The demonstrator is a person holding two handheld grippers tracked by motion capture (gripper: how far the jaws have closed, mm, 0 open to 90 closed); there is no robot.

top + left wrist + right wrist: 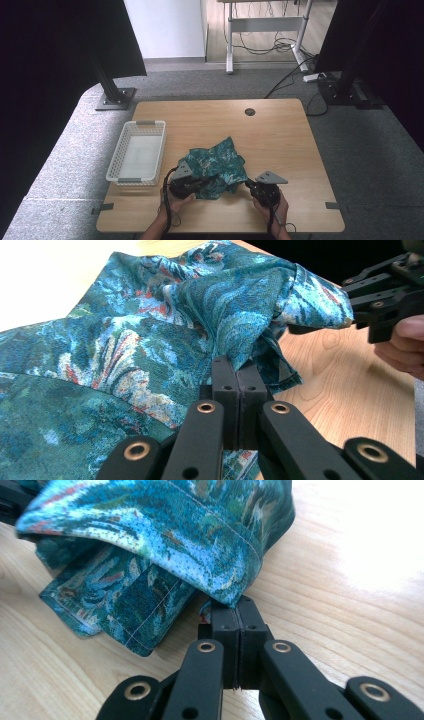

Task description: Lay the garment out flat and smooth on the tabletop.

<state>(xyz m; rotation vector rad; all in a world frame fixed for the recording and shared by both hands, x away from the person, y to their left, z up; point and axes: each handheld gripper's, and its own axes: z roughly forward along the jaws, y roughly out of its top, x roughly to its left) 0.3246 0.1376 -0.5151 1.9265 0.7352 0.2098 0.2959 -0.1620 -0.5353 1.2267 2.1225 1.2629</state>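
Pinching a teal patterned cloth [216,167] from both sides near the front middle of the wooden bench [280,145].

Left tongs [239,371] are pressed together on a fold of the cloth, which spreads away from them and to their left in the left gripper view; right tongs [235,611] are likewise clamped on a hemmed edge, with the fabric arching just above and beyond the tips. In the high view the left tongs [196,186] sit at the cloth's near left edge and the right tongs [248,184] at its near right corner, the cloth bunched between them. No readable writing or brand shows on anything. A white mesh basket [116,162] stands at the bench's left edge, well apart from the cloth, and nothing lies between it and the cloth.
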